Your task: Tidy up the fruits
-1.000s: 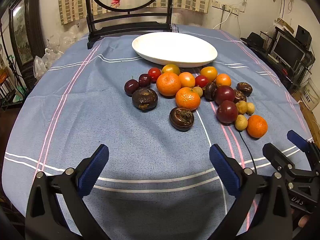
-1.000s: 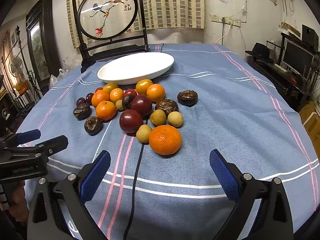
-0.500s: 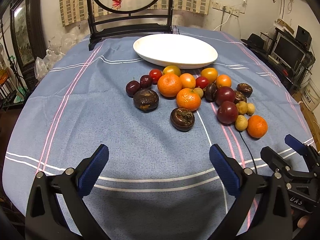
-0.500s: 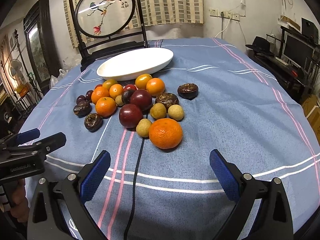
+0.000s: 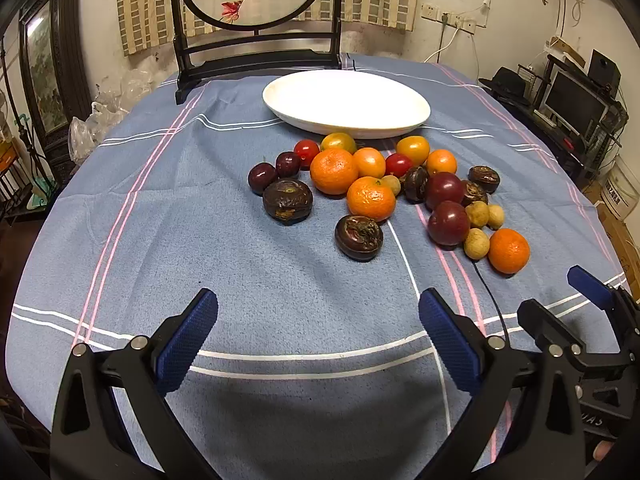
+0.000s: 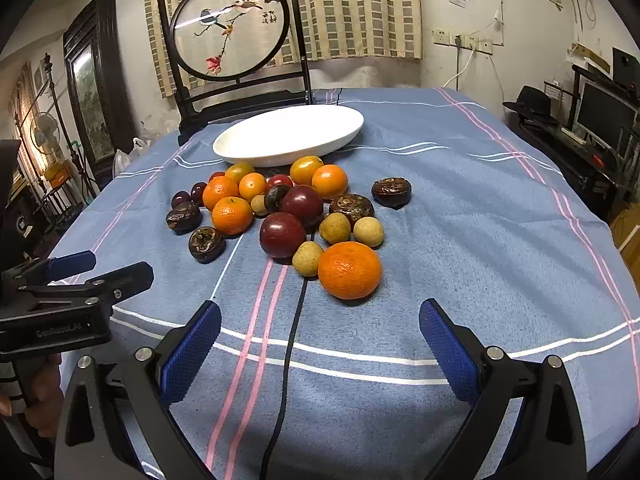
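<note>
A pile of mixed fruit lies on the blue striped tablecloth (image 5: 160, 240): oranges, red plums, cherry tomatoes, small tan longans and dark wrinkled fruits. An empty white oval plate (image 5: 346, 102) sits just behind the pile; it also shows in the right wrist view (image 6: 288, 134). My left gripper (image 5: 318, 334) is open and empty, short of a dark wrinkled fruit (image 5: 359, 237). My right gripper (image 6: 320, 344) is open and empty, just short of the nearest orange (image 6: 349, 270). Each gripper shows in the other's view, the right gripper (image 5: 576, 300) and the left gripper (image 6: 100, 268).
A black framed round screen (image 5: 256, 12) stands at the table's far edge behind the plate. A thin black cable (image 6: 288, 344) runs along the cloth from the fruit toward me. A desk with a monitor (image 5: 572, 100) stands to the right of the table.
Both grippers have tilted up and edged slightly toward the fruit. Both jaws stay open and nothing has been picked up.
</note>
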`<state>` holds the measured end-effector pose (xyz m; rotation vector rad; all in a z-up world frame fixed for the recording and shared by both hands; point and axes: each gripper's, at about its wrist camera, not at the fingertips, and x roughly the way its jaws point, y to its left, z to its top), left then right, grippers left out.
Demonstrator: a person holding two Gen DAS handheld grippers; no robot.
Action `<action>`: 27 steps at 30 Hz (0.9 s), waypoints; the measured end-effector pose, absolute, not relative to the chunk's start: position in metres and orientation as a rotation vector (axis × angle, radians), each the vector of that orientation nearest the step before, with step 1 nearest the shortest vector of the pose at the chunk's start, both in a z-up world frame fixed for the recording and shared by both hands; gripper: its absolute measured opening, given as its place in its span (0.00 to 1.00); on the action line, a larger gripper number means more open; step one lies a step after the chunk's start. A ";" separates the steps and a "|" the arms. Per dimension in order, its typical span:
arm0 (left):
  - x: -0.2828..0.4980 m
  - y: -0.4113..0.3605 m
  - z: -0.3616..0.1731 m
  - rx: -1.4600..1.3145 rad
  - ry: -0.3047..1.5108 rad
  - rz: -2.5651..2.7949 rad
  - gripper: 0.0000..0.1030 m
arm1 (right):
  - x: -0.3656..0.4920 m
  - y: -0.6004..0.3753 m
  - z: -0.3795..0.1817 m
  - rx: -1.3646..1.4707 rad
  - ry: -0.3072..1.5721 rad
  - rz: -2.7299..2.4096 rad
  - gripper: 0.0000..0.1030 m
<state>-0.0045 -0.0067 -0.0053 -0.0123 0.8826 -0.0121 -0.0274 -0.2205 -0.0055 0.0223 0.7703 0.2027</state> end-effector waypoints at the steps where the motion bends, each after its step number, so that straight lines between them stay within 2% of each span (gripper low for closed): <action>1: -0.005 -0.007 -0.005 -0.012 0.883 -0.011 0.96 | -0.028 -0.220 -0.005 0.021 0.769 0.205 0.97; 27: -0.006 -0.007 -0.005 -0.012 0.888 -0.011 0.96 | -0.030 -0.219 -0.008 0.021 0.770 0.209 0.97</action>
